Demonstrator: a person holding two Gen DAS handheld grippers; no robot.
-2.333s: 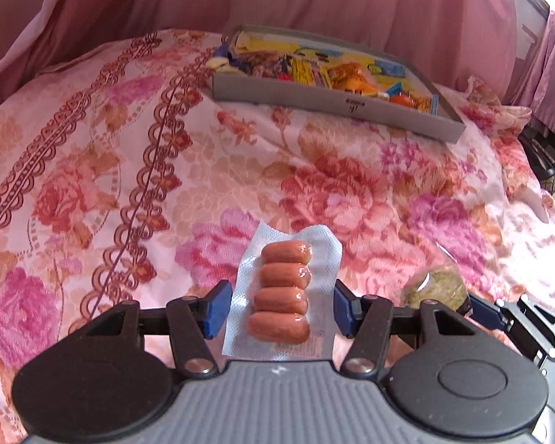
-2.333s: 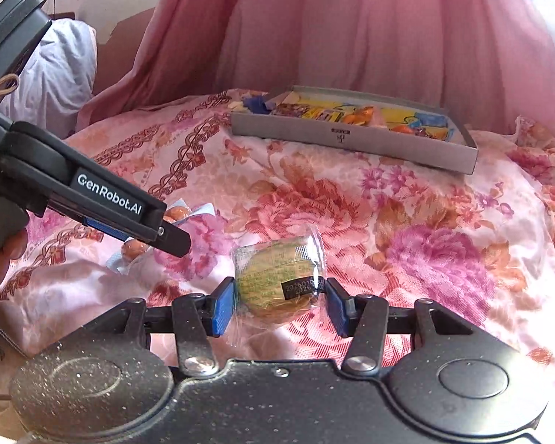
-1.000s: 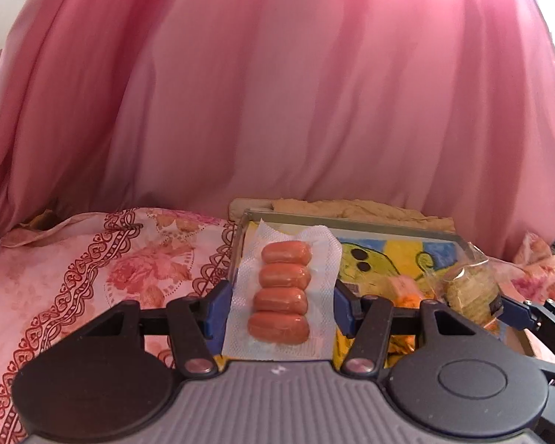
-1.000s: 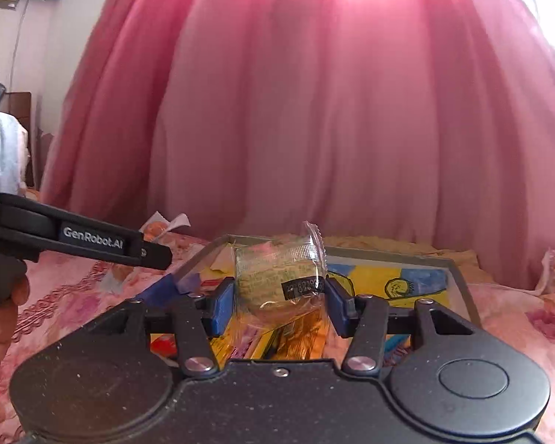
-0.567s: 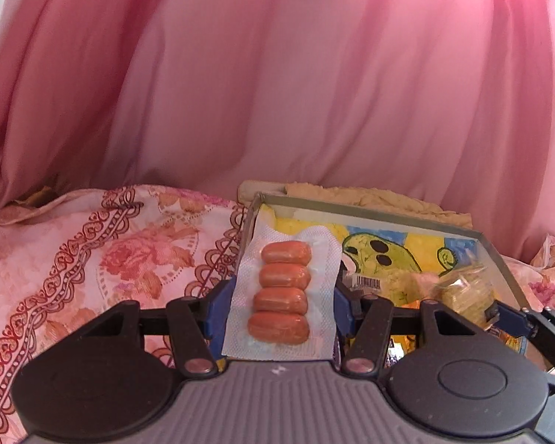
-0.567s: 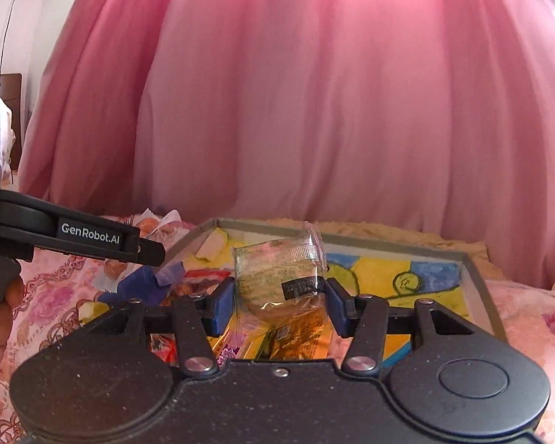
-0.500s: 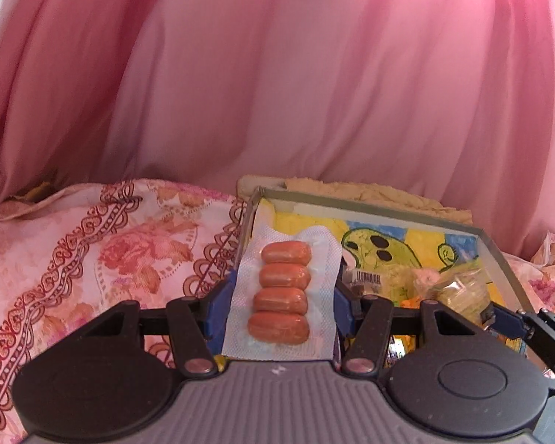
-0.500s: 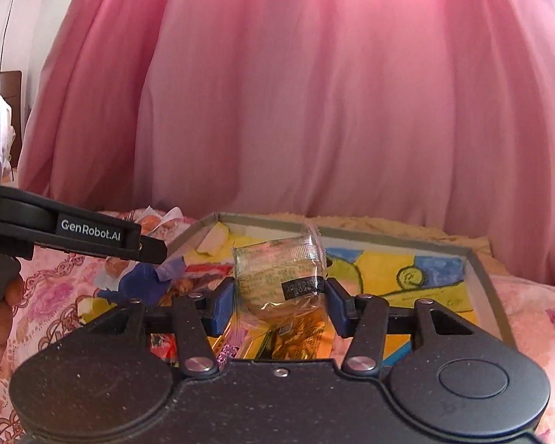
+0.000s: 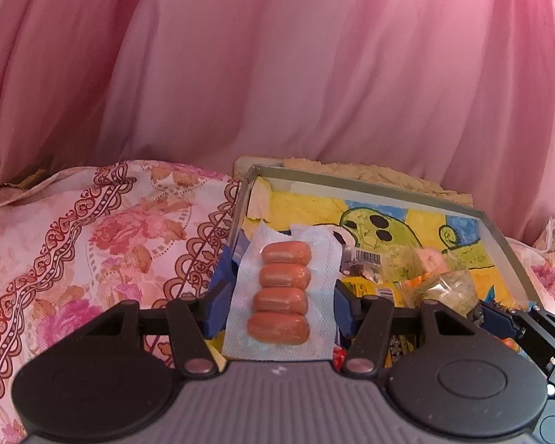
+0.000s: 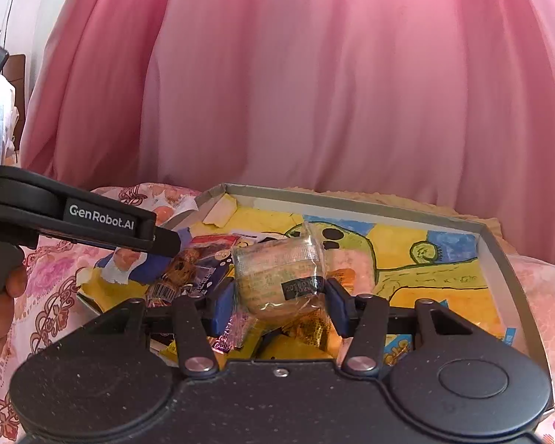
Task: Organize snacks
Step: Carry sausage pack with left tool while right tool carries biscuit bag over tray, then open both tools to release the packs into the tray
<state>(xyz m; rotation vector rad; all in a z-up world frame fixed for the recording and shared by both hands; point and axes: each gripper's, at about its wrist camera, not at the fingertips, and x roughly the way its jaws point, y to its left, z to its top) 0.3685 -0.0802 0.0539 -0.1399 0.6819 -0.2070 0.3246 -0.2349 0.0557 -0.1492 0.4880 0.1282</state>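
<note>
Left tool (image 9: 281, 305) clamped on a clear pack of four sausages (image 9: 282, 292); right tool (image 10: 279, 301) clamped on a clear-wrapped round cake (image 10: 277, 277). Both hover above the grey cardboard box (image 10: 499, 248), which contains assorted snack packets (image 10: 192, 270) on a yellow cartoon lining.

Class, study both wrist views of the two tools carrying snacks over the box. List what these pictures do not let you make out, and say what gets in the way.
- Near part of the box, both views: hidden behind the tool bodies.
- Print on the wrapped cake, right view: too small and creased.
- Snacks under the sausage pack, left view: covered by it.
- Whether either snack touches the pile: cannot tell.
</note>
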